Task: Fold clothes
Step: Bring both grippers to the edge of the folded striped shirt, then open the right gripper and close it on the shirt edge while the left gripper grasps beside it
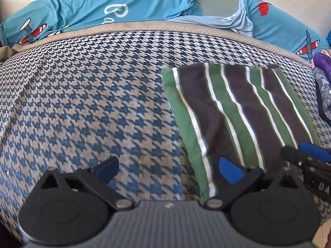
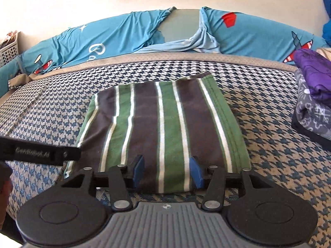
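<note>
A folded garment with green, dark brown and white stripes (image 2: 161, 124) lies flat on the houndstooth bedspread (image 2: 269, 155). My right gripper (image 2: 167, 170) hovers over its near edge, jaws partly apart, blue pads on either side of a green stripe with no cloth pinched. In the left wrist view the same garment (image 1: 238, 113) lies to the right. My left gripper (image 1: 168, 169) stands wide open above bare bedspread (image 1: 93, 103), its right pad over the garment's near left corner. One blue fingertip (image 1: 314, 148) of the right gripper shows at the far right.
Folded clothes are stacked at the right: a purple piece (image 2: 312, 72) on a grey patterned one (image 2: 314, 115). Turquoise pillows with plane prints (image 2: 103, 39) line the back against a pale wall. A white basket (image 2: 8, 49) stands at far left.
</note>
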The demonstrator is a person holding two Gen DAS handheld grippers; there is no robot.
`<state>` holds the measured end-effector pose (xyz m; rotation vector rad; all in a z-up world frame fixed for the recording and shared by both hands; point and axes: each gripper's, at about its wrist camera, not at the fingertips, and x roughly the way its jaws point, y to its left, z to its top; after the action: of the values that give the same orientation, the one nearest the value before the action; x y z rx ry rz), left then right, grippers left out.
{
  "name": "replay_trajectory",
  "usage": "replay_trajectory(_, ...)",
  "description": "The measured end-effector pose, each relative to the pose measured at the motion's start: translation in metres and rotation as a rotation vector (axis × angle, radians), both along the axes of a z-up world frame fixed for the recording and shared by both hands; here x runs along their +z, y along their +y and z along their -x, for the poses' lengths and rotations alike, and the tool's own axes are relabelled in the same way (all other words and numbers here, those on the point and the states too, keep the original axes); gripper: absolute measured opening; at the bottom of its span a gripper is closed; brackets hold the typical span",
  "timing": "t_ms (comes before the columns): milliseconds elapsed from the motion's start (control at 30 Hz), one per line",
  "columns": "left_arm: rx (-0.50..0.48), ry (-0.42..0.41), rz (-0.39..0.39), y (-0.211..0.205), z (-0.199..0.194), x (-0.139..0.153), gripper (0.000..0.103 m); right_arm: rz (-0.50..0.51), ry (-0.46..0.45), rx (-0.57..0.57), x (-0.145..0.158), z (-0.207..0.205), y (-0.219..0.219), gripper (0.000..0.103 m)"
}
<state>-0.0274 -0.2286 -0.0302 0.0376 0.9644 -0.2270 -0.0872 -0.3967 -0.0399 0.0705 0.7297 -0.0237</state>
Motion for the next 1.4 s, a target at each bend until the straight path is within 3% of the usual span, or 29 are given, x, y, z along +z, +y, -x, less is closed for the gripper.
replay_trajectory(300,-0.057,0.034,-0.047,-0.015,0.016,-0.014,0.103,0.014,0.023,-0.016,0.000,0.001,-0.004,0.049)
replay_trajectory(667,-0.088,-0.008,-0.085,-0.019,0.027,-0.015,0.103,0.027,0.024,-0.024,0.003,0.003,-0.005,0.050)
replay_trajectory(800,-0.091,-0.025,-0.090,-0.019,0.036,-0.016,0.103,0.036,0.020,-0.032,0.006,0.004,-0.008,0.058)
replay_trajectory(900,-0.104,-0.040,-0.090,-0.018,0.040,-0.017,0.103,0.041,0.005,-0.033,0.012,0.007,-0.013,0.058)
replay_trajectory(1200,-0.145,-0.041,-0.055,-0.011,0.034,-0.015,0.103,-0.039,-0.015,-0.085,0.035,0.008,-0.063,0.067)
replay_trajectory(1300,-0.150,-0.020,0.003,-0.003,0.028,-0.010,0.103,-0.049,-0.001,-0.112,0.034,0.002,-0.077,0.067)
replay_trajectory(1400,-0.143,0.002,0.126,0.011,0.018,-0.005,0.103,-0.063,0.007,-0.104,0.032,-0.006,-0.086,0.067)
